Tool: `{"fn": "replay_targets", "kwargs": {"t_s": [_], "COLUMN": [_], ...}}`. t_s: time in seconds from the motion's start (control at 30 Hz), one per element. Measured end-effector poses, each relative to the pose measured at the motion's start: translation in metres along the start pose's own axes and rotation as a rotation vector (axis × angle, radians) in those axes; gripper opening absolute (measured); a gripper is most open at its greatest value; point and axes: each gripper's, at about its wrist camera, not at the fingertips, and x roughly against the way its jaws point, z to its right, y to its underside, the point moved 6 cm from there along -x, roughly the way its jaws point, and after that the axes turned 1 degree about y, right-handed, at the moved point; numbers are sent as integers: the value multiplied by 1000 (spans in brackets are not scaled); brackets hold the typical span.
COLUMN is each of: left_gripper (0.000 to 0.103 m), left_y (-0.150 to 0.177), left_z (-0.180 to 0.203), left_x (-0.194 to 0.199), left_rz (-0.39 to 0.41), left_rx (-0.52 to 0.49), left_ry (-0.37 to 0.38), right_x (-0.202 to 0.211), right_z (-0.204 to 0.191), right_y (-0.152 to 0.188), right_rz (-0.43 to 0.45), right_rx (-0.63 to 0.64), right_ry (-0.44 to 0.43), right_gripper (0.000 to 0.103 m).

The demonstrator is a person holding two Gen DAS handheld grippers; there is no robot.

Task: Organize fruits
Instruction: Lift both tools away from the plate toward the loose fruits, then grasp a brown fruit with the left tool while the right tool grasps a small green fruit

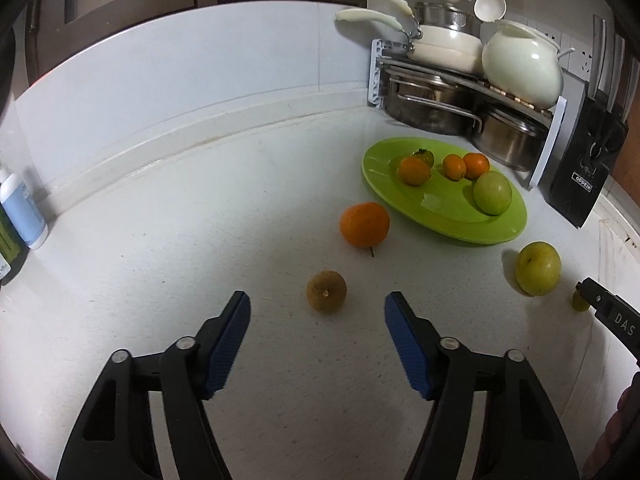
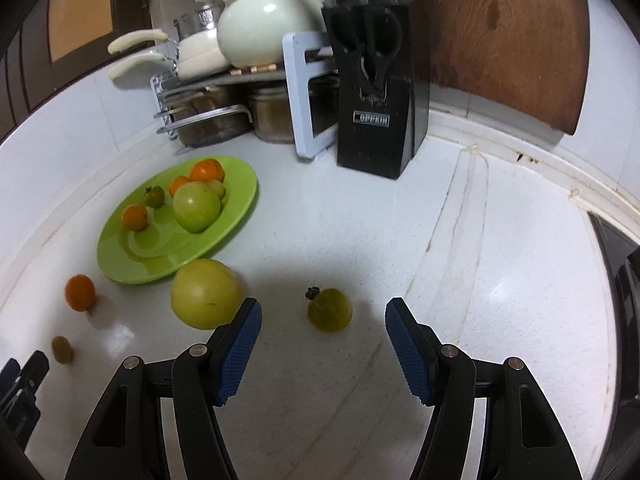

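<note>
My left gripper [image 1: 318, 298] hovers open over the white counter, with a small brown fruit [image 1: 326, 291] lying just past its blue pads [image 1: 228, 344], untouched. An orange [image 1: 364, 224] sits beyond it, beside the green plate [image 1: 460, 224]. The plate holds several small oranges and a green apple [image 1: 493, 193]. In the right wrist view my right gripper [image 2: 323, 305] is open, and a small green fruit [image 2: 330, 311] with a dark stem lies between its fingertips, clear of both pads. A large yellow-green apple [image 2: 206, 294] rests beside the left finger, in front of the plate [image 2: 132, 256].
A rack of pots and pans [image 1: 448, 80] with a white pot [image 1: 522, 64] fills the back corner. A black knife block [image 2: 376, 100] stands beside it, and a wooden board [image 2: 504, 40] leans on the wall. Bottles [image 1: 22, 208] stand at the far left.
</note>
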Motion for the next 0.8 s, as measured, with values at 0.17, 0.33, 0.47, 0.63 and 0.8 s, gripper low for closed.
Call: {"fn": "replay_targets", "kwargs": {"t_s": [0.17, 0.33, 0.47, 0.63, 0.8], "left_gripper": [53, 46, 42, 35, 32], "left_y": [-1, 0, -2, -3, -5], "left_z": [3, 3, 6, 6, 7], "left_x": [-16, -29, -32, -35, -39], "left_rz": [-33, -67, -64, -67, -60], "left_rx": [12, 38, 22, 11, 2], "left_ry": [2, 6, 4, 4, -1], "right_x": [-10, -19, -23, -27, -30], "right_z": [-1, -3, -2, -1, -2], "right_y": [2, 1, 2, 1, 2], "right_rz": [-17, -39, -48, -57, -61], "right_rx": [6, -4, -9, -13, -8], "right_ry": [5, 15, 16, 16, 15], "right_gripper": [65, 60, 54, 47, 40]}}
